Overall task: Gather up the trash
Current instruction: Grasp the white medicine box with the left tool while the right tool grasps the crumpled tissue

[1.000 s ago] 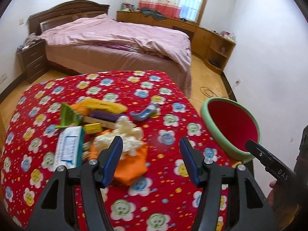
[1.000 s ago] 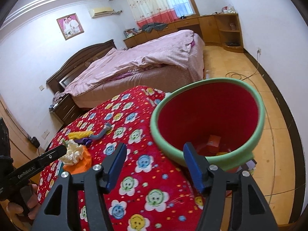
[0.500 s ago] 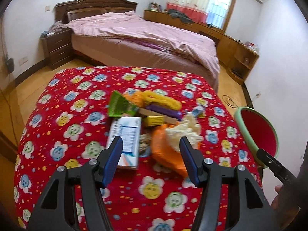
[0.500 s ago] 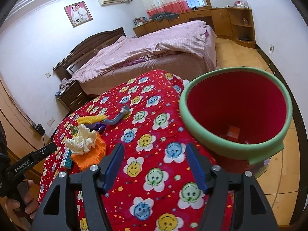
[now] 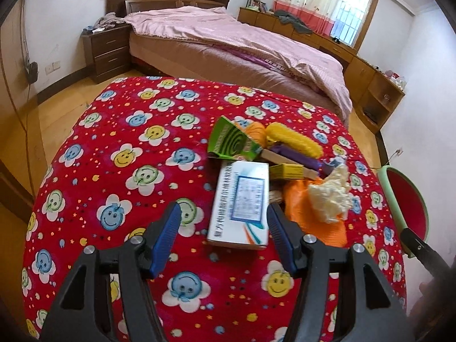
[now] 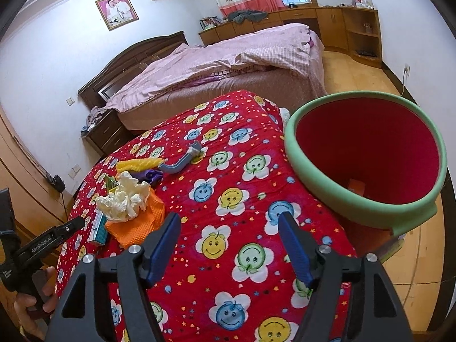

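A: Left gripper [image 5: 223,236]?
B: Spread wide, holding nothing; one white box [image 5: 242,203] lies between its fingers.
A: Right gripper [image 6: 229,246]?
B: Wide apart, empty. One bin [image 6: 367,159] at two o'clock holds an orange scrap [image 6: 356,186].
A: Other trash?
B: One crumpled tissue [image 6: 124,198] on orange mesh [image 6: 136,222], ten o'clock.

Both grippers, left gripper [image 5: 223,238] and right gripper [image 6: 229,246], have black frames, shiny round screws and bumpy blue fingers [image 5: 166,233]. White "GenRobot.AI" letters mark one handle. A bare hand [image 6: 34,306] shows skin.
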### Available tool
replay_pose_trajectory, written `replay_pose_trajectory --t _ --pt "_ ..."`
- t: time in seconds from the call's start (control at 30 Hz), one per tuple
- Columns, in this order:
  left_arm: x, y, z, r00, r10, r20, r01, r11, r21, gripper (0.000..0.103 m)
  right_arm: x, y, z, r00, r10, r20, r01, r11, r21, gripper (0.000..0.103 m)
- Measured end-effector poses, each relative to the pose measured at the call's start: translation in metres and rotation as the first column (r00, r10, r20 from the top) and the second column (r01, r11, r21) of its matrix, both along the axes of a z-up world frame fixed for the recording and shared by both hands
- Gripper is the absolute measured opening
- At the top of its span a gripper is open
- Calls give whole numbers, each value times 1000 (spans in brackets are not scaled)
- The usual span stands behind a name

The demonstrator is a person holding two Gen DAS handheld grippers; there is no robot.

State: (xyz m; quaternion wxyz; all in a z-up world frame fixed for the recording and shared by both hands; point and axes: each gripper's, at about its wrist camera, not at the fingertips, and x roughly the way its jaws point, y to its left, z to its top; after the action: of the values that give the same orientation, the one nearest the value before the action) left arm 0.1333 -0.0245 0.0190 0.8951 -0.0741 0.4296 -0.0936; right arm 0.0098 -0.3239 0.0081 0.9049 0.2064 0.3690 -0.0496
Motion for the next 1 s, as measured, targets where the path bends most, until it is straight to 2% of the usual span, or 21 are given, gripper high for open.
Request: replay_pose_trajectory --t 0.13,0.3,0.37,0.63,0.83,1.0 --pt "9 6 -10 999 -7 -45 5 999 -53 64 3 6 -3 1000 7 -11 -7 1000 -5 74" --pt "21 2 -21 995 -40 -88 34 997 -70 65 6 11 -5 1000 17 -22 -17 1000 -2 74" --pt "23 0 -23 995 -51 -90 43 995 -85 68 8 12 -6 999 20 -25 -20 1000 -4 74" --pt "31 -14 -28 991 -86 -99 75 992 -105 71 14 17 -12 999 29 -44 -29 1000 -1 75" --pt "27 -24 -33 990 -92 -109 83 993 -82 71 15 18 -13 998 32 -46 -32 999 2 75" --pt "21 -27 -34 992 -68 -104 65 997 -30 71 17 19 -13 998 36 -42 -36 999 4 75"
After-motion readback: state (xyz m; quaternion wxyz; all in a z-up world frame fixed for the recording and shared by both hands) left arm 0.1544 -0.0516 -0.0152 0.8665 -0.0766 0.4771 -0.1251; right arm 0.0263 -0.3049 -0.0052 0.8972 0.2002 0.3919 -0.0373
